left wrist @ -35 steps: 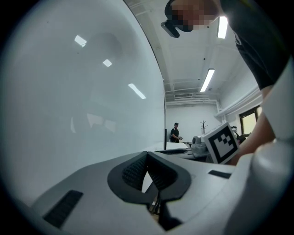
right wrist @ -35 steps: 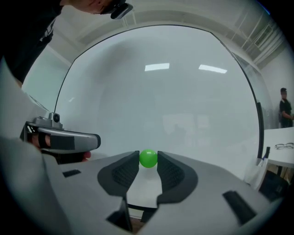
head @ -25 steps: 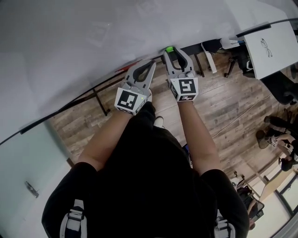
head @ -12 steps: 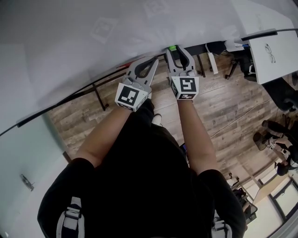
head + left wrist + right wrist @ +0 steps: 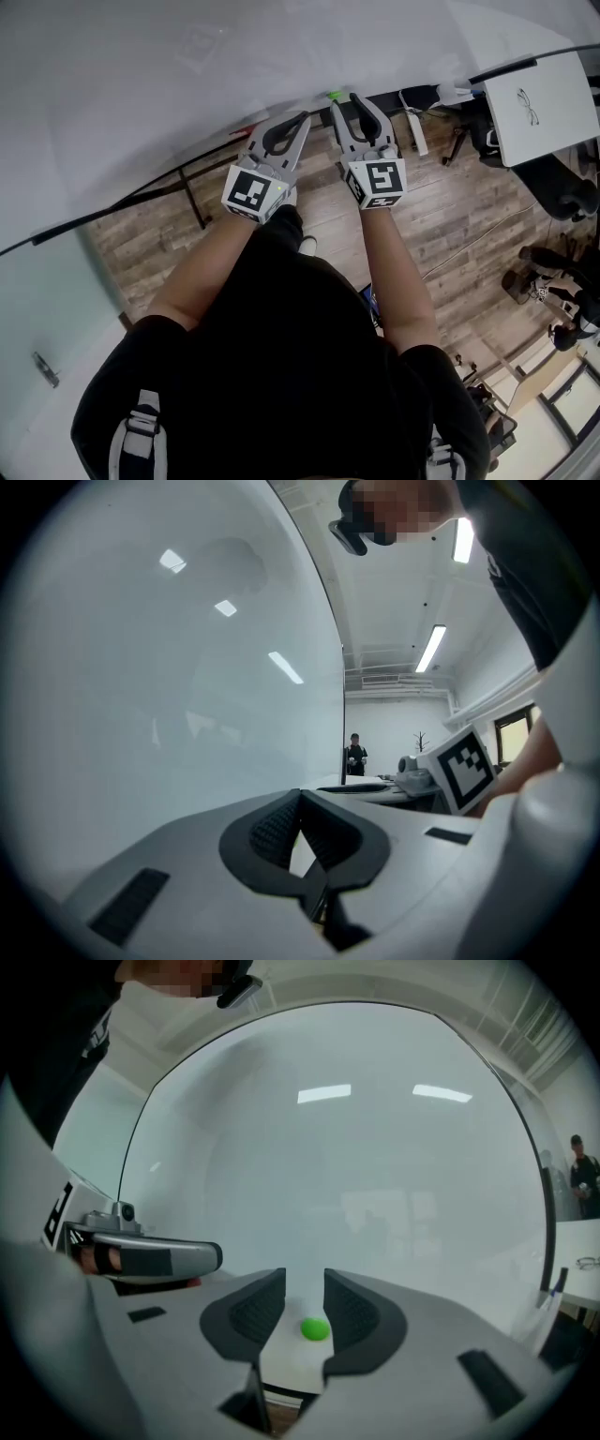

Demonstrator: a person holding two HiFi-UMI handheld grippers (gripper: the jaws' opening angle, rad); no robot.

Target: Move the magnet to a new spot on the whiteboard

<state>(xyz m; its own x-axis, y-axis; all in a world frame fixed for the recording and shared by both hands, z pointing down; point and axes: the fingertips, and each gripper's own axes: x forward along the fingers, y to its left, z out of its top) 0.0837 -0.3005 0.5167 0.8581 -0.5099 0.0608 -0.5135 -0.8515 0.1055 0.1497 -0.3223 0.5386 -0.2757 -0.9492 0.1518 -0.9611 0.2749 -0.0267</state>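
A small round green magnet (image 5: 314, 1328) sticks low on the whiteboard (image 5: 375, 1166). In the right gripper view it shows in the gap between my right gripper's (image 5: 305, 1283) dark pads (image 5: 253, 1312), and neither pad touches it. These jaws have just been closing a little and still stand apart. In the head view the magnet (image 5: 333, 95) peeks out at the tip of the right gripper (image 5: 347, 99), at the whiteboard's (image 5: 187, 84) lower edge. My left gripper (image 5: 305, 116) is beside it, pointing at the board, with its tips (image 5: 298, 794) together and nothing held.
The board's dark stand legs (image 5: 192, 202) and wooden floor (image 5: 450, 216) lie below. A white panel with a drawing (image 5: 534, 98) stands at the right, with people (image 5: 548, 281) beyond it. A small red thing (image 5: 246, 131) sits at the board's lower edge, left of the grippers.
Both grippers have moved up along the board's lower edge. The green magnet now shows less past the right gripper's tip in the head view.
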